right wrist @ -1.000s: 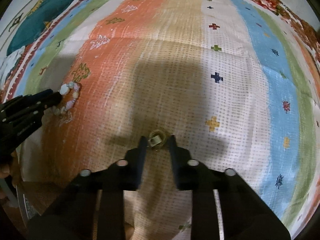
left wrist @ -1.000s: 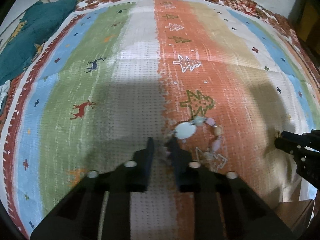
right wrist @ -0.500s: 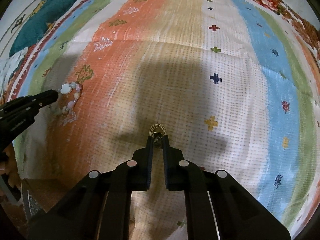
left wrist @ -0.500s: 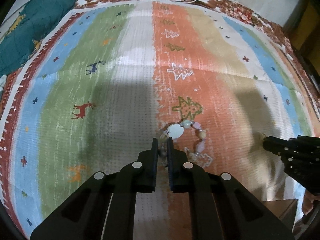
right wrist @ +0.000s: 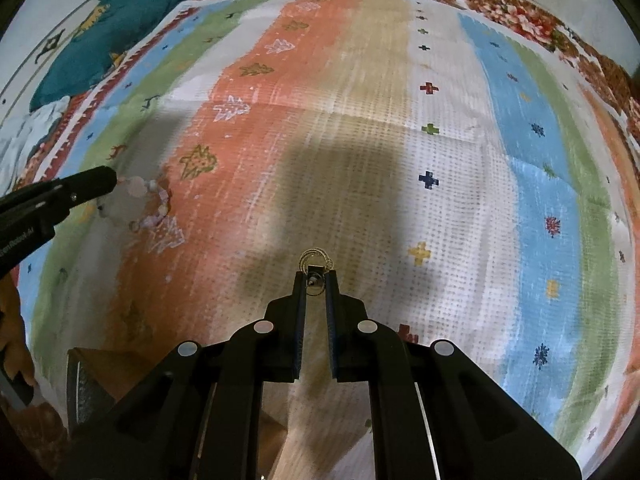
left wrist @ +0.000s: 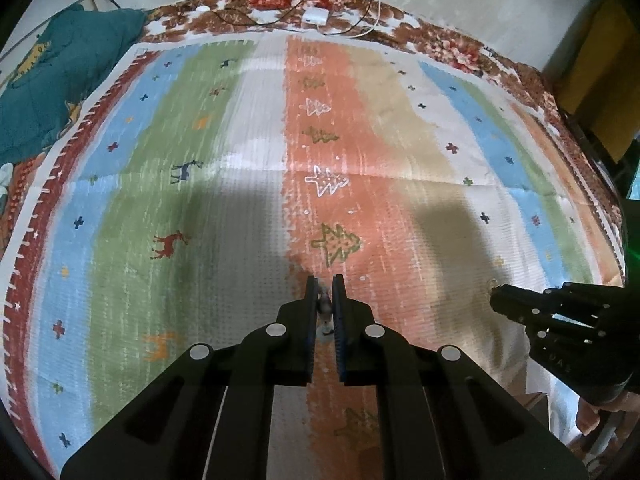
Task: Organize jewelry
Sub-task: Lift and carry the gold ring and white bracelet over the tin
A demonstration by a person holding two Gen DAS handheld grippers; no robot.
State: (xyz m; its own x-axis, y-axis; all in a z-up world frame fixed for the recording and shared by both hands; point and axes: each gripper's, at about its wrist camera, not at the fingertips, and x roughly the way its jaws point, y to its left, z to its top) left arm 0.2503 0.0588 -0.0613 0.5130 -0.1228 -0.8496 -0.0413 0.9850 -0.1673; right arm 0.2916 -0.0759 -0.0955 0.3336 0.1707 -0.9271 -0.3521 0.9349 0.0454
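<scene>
With the left tool [left wrist: 324, 294] clamped on the beaded bracelet [right wrist: 138, 204] at centre frame and the right tool [right wrist: 316, 280] pinching the gold ring [right wrist: 316, 258] above the striped blanket [left wrist: 240, 216], both pickups look done, so carrying them to storage comes next.

I see a bed [left wrist: 120, 264] covered by a striped blanket [left wrist: 248, 208] with deer, tree and cross motifs, over a floral sheet [left wrist: 448, 46]. Teal quilt [left wrist: 60, 80] bunched at the far left corner, white charger [left wrist: 316, 16] with cables [left wrist: 256, 20] along the far edge
</scene>
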